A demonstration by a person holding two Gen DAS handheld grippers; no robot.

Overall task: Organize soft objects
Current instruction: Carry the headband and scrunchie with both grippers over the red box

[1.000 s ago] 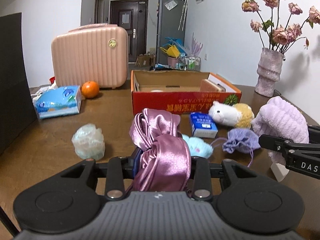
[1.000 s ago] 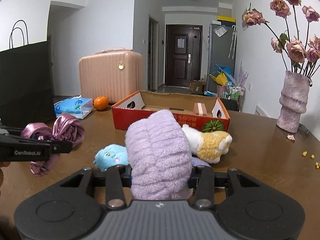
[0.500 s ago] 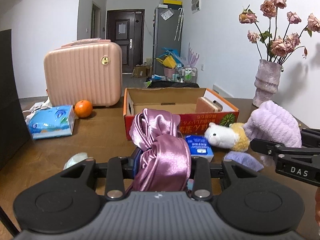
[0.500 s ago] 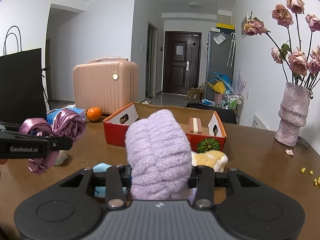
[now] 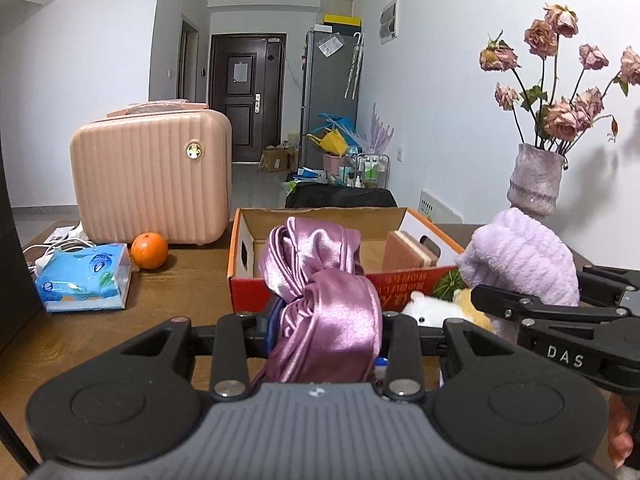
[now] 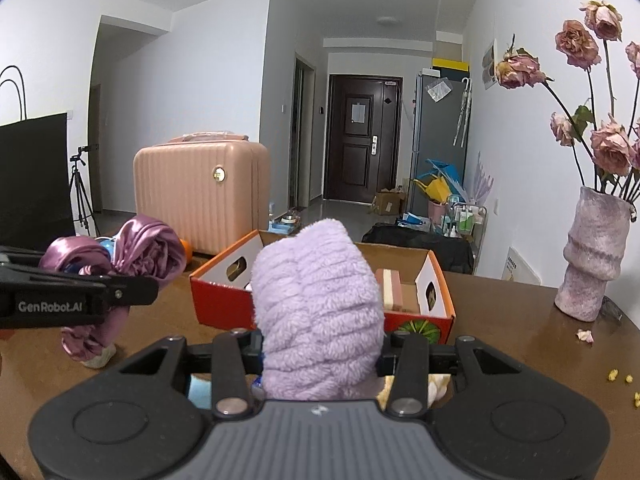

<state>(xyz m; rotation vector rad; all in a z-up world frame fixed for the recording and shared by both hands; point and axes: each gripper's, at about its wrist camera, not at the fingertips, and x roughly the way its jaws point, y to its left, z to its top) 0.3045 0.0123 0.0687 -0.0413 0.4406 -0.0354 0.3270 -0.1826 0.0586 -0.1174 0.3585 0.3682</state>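
My left gripper (image 5: 325,332) is shut on a shiny pink satin cloth (image 5: 320,304) and holds it above the table, just short of the red cardboard box (image 5: 256,280). It also shows at the left of the right wrist view (image 6: 132,256). My right gripper (image 6: 320,352) is shut on a fluffy lilac towel (image 6: 316,300), also raised in front of the box (image 6: 224,300). The towel shows at the right of the left wrist view (image 5: 520,264). A white and yellow plush toy (image 5: 432,308) lies on the table below it, partly hidden.
A pink hard case (image 5: 152,180), an orange (image 5: 149,250) and a blue tissue pack (image 5: 84,280) sit at the left. A vase of dried roses (image 6: 592,256) stands at the right. A black bag (image 6: 32,176) stands far left. A striped block (image 6: 390,290) lies in the box.
Both grippers have risen and moved toward the box with their loads. The small items on the table have dropped out of sight below them.
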